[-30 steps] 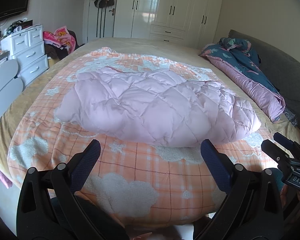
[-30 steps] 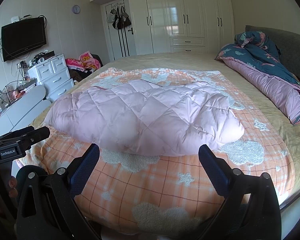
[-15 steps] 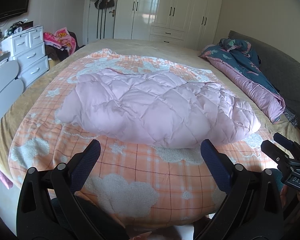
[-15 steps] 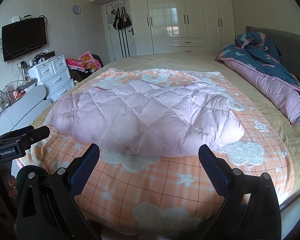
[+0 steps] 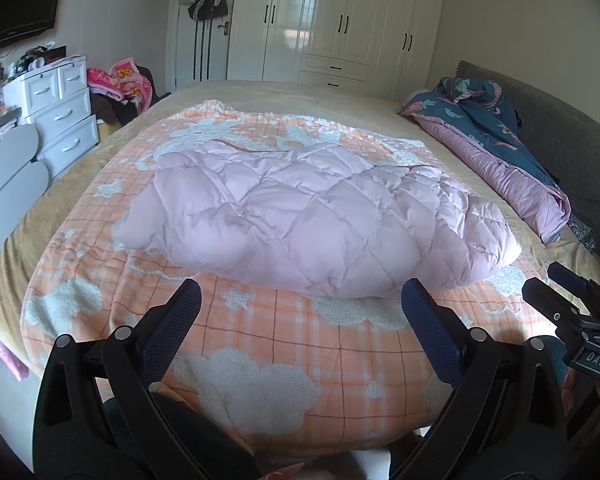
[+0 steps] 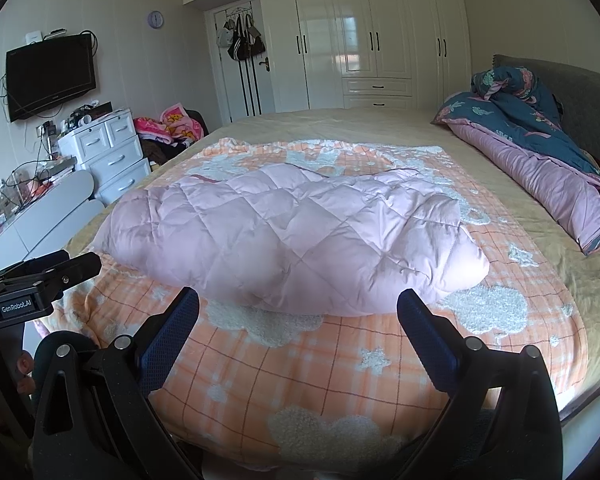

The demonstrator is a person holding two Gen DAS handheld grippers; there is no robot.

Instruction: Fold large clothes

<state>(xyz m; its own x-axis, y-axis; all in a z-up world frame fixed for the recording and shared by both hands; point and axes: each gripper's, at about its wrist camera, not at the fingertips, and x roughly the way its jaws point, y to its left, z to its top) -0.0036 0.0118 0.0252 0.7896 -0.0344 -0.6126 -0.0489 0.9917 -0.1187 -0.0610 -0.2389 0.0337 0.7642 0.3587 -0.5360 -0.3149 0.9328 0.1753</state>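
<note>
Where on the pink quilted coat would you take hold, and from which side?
Probably the near edge of the pink quilted coat, from the foot of the bed: it faces both open grippers, left gripper and right gripper, and its puffed roll gives fabric to pinch.

An orange checked blanket (image 5: 284,344) with white fluffy clouds and stars covers the near part of a wide bed (image 6: 340,124), over a beige sheet. Along the right side of the bed lies a rolled quilt (image 6: 540,168), dark blue with a floral print outside and pink inside, against a grey padded headboard (image 5: 568,148). A white wardrobe (image 6: 364,40) with black handles fills the far wall. Beside it, bags (image 6: 244,44) hang on a door. On the left wall hangs a black television (image 6: 50,74), with a round clock (image 6: 155,19) higher up. Below the television stands a white chest of drawers (image 5: 62,108), and next to it a heap of bright pink cloth (image 5: 120,82).
</note>
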